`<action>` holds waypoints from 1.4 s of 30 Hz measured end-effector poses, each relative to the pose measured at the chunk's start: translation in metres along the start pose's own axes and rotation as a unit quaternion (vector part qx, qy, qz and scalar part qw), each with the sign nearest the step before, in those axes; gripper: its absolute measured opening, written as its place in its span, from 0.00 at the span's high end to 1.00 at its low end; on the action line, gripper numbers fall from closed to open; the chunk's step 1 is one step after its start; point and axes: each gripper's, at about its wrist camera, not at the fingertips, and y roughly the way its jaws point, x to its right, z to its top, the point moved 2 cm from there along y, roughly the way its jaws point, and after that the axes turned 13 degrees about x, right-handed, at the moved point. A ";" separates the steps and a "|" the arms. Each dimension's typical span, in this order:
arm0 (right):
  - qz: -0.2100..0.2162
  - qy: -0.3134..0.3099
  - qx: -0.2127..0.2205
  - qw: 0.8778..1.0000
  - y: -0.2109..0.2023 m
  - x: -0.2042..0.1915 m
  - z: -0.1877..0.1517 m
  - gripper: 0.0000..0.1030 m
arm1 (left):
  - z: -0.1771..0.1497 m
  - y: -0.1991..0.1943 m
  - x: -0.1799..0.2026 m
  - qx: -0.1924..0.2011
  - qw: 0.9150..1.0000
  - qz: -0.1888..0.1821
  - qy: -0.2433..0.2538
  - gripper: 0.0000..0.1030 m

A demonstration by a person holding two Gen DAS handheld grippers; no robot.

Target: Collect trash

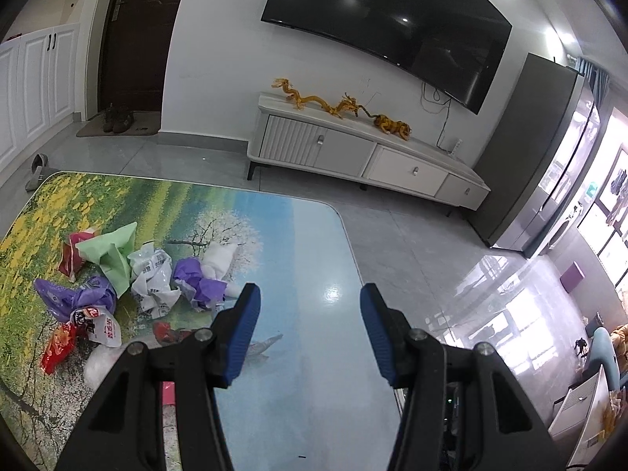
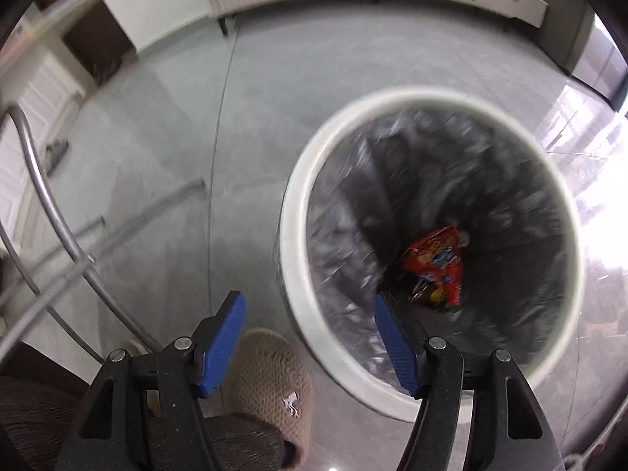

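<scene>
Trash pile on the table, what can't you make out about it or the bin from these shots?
- Left wrist view: the left hand-held gripper hides part of the trash pile; a white piece lies partly behind it.
- Right wrist view: motion blur smears the bin; the print on the red wrapper is unreadable.
- The bin bottom is too dark to see.

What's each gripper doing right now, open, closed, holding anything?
Left gripper: open, empty, above the table.
Right gripper: open, empty, beside the trash bin.
</scene>
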 end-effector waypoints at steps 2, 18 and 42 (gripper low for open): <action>-0.005 -0.001 -0.014 1.000 0.016 -0.003 -0.007 0.51 | 0.001 -0.004 -0.007 0.003 1.000 0.007 -0.003 0.50; 0.094 -0.051 -0.027 0.994 0.024 -0.066 -0.009 0.76 | 0.003 -0.020 -0.039 0.010 0.999 0.025 -0.033 0.50; 0.075 -0.030 0.185 0.979 -0.227 -0.112 0.080 0.39 | 0.015 -0.127 -0.116 0.079 0.994 0.071 -0.029 0.50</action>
